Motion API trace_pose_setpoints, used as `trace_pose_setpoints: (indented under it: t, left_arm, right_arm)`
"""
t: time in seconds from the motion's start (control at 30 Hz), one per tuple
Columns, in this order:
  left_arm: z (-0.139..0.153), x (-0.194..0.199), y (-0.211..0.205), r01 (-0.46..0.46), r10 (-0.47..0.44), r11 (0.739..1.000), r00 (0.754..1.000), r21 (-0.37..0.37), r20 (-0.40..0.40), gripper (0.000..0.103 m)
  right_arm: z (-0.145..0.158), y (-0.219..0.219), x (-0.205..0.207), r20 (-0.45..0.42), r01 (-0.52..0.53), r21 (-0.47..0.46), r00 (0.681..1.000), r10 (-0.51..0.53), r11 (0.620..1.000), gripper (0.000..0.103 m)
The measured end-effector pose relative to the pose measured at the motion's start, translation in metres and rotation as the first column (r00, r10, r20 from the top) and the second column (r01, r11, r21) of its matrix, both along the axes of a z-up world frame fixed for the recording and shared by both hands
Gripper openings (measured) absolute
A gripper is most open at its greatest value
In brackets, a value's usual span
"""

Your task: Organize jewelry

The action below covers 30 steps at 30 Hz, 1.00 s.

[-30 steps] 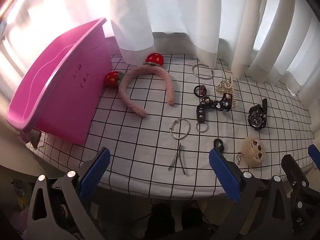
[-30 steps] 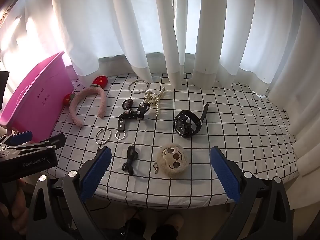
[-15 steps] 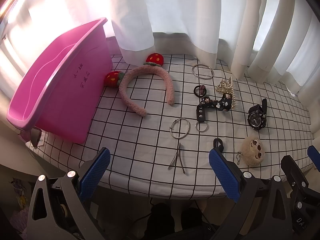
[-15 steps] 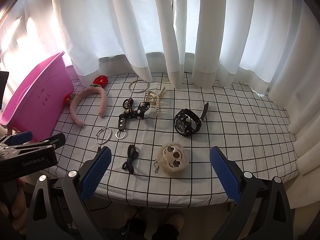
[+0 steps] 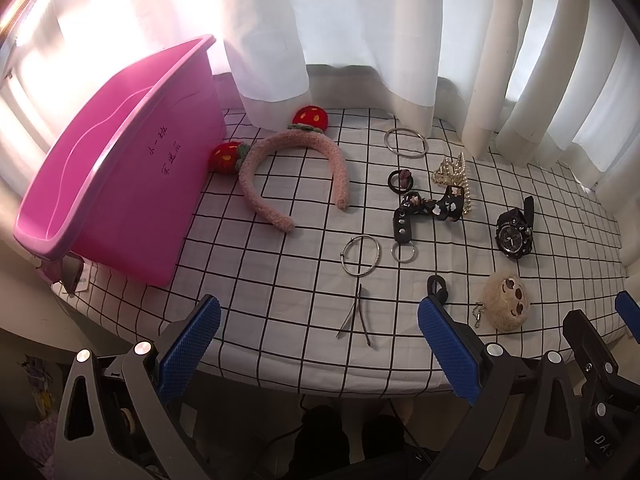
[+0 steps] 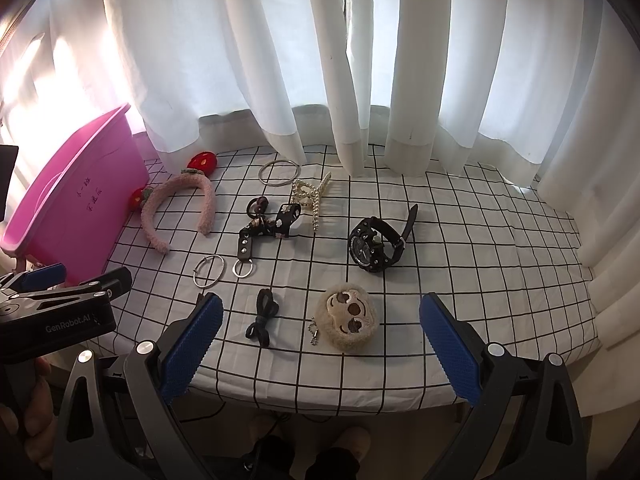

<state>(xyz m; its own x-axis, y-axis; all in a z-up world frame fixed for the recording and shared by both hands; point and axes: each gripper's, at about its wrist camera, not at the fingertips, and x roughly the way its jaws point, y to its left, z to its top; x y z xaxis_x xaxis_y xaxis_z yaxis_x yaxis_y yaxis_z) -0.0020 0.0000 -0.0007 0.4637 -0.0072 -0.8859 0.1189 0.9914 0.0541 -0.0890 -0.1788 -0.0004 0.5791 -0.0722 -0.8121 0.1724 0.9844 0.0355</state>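
Jewelry lies spread over the checked tablecloth (image 5: pixel 248 280), none of it in the pink tub (image 5: pixel 120 184) that stands at the left end of the table. Just beside the tub is the fuzzy pink headband (image 5: pixel 296 172) with its two red strawberry puffs, one of them touching the tub's wall. Farther back, near the white curtain (image 6: pixel 360 60), sits a large silver ring (image 5: pixel 406 142). In front of that ring lie a small black hair tie (image 5: pixel 401 180) and a pearl hair claw (image 5: pixel 454 178), and the black flowered strap (image 5: pixel 424 214) lies against the claw, ending in a small metal ring. A thin silver bangle (image 5: pixel 361 255) lies just left of that small ring, and a bent hairpin (image 5: pixel 357 312) rests nearer me.

To the right, the black watch (image 6: pixel 376 242) lies on its side, well apart from the tub. Close to my edge of the table are the furry monkey keychain (image 6: pixel 348 317) and a black bow-shaped hair tie (image 6: pixel 262 316), side by side but not touching.

My left gripper (image 5: pixel 318 344) hangs in front of the table's near edge with its blue pads wide apart, holding nothing. My right gripper (image 6: pixel 320 340) is spread just as wide and empty, with the keychain and black bow showing between its fingers.
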Motion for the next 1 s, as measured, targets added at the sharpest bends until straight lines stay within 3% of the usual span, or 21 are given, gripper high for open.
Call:
trace_pose_setpoints:
  t: [0.73, 1.0]
  left_arm:
    - [-0.003, -0.004, 0.003, -0.005, 0.005, 1.0, 1.0, 0.001, -0.014, 0.097]
    - [-0.031, -0.004, 0.017, -0.028, 0.027, 0.999, 0.997, -0.019, -0.068, 0.097]
  right_arm:
    - [-0.003, 0.0, -0.004, -0.006, 0.006, 0.017, 1.0, -0.006, 1.0, 0.094]
    - [-0.036, -0.015, -0.01, -0.08, 0.02, 0.069, 0.997, -0.015, 0.997, 0.094]
